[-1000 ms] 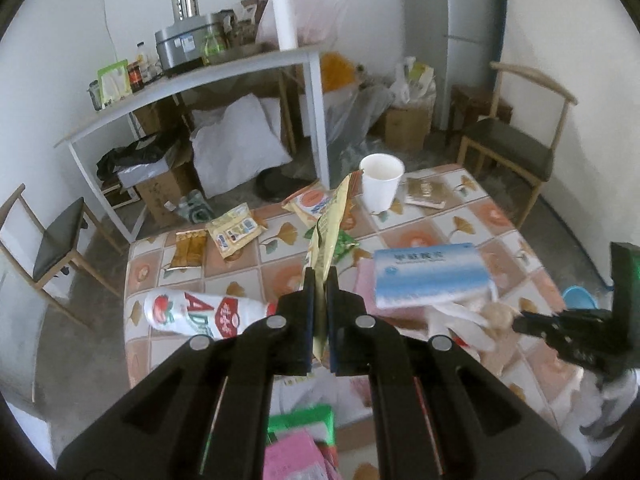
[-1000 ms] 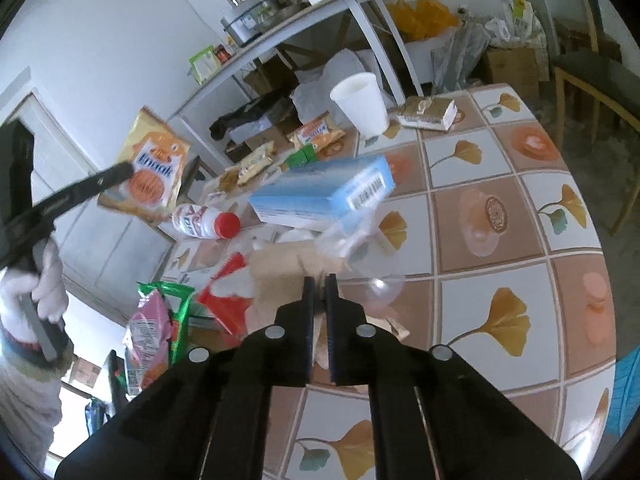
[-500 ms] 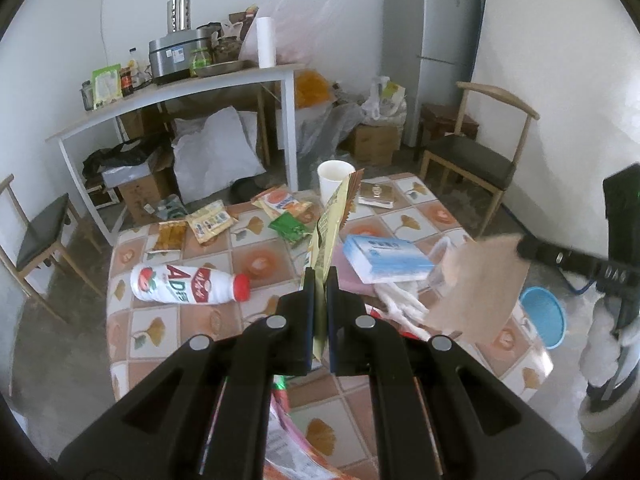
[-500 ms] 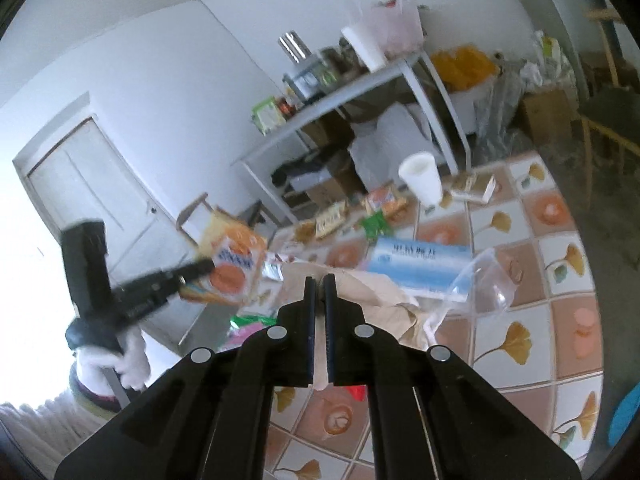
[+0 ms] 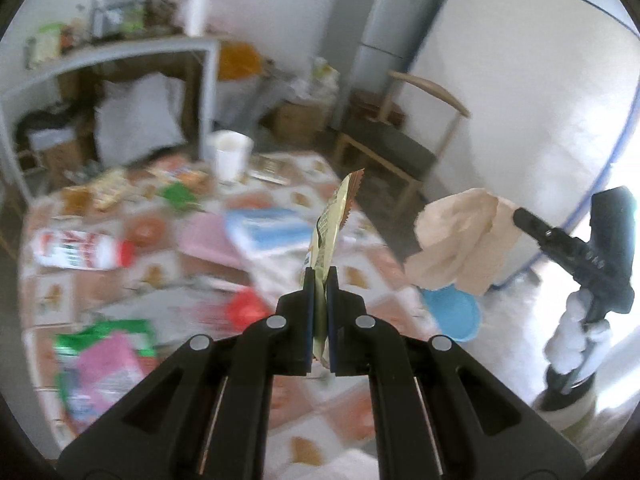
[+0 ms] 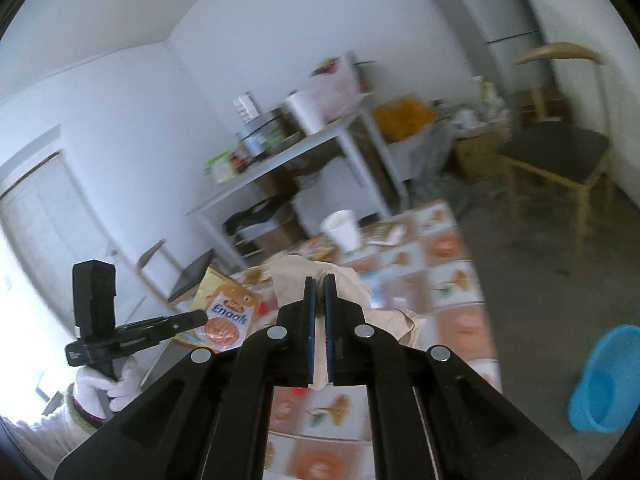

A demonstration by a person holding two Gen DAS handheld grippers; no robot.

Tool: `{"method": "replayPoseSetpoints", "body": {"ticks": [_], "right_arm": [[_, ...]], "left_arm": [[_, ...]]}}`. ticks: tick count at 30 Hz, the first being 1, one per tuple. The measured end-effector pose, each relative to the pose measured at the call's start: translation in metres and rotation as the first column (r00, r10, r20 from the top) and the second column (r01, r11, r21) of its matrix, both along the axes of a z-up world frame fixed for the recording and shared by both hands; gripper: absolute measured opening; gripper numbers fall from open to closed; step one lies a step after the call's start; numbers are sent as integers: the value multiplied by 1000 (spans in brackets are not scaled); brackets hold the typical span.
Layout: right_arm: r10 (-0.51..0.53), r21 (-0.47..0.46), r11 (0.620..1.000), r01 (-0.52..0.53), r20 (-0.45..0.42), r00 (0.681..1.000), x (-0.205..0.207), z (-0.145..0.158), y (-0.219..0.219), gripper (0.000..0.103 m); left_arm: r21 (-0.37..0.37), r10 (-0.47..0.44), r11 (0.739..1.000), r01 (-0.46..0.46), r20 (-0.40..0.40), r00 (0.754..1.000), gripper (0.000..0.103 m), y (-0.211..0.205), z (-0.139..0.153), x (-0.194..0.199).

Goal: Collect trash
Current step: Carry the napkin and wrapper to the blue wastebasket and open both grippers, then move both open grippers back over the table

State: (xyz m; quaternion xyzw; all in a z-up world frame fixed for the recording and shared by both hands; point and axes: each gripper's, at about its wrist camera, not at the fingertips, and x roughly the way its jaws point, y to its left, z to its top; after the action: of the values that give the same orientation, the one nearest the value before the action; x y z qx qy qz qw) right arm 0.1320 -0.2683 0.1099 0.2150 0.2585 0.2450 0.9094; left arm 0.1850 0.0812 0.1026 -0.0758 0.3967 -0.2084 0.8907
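The left claw [image 5: 319, 280] is pinching a flat yellow snack wrapper [image 5: 332, 224] tight by its bottom edge, so it is standing tall, pointing up. The right claw [image 6: 319, 288] is squeezing a crumpled tan paper bag [image 6: 320, 270], hanging past the tiled bench's [image 5: 280, 408] right edge, above the blue plastic basket [image 5: 456, 312], probably for dropping.

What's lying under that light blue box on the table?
Under the light blue box a pink flat sheet or packet sticks out to the left on the tiled table. The picture is blurred, and whatever lies beneath the box's middle is covered.
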Motion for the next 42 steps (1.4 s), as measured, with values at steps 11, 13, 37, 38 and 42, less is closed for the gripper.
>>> {"method": "replayPoseSetpoints", "body": {"ticks": [11, 13, 37, 38, 42], "right_arm": [[-409, -12, 909, 416, -205, 889, -45, -85, -167, 5], [-454, -10, 884, 468, -260, 852, -49, -107, -193, 5], [-624, -89, 666, 740, -609, 489, -12, -331, -365, 38], [-622, -84, 668, 740, -609, 492, -15, -332, -365, 38], [-642, -114, 682, 722, -567, 517, -27, -319, -359, 43]], "left_arm": [[-116, -389, 921, 372, -219, 895, 4, -231, -63, 56], [-120, -442, 897, 425, -263, 858, 4, -280, -87, 61], [-72, -450, 890, 449, -283, 847, 61, -460, -225, 79], [-73, -457, 887, 455, -271, 847, 61, -458, -222, 77], [-48, -479, 877, 478, -174, 861, 61, -443, -196, 63]]}}
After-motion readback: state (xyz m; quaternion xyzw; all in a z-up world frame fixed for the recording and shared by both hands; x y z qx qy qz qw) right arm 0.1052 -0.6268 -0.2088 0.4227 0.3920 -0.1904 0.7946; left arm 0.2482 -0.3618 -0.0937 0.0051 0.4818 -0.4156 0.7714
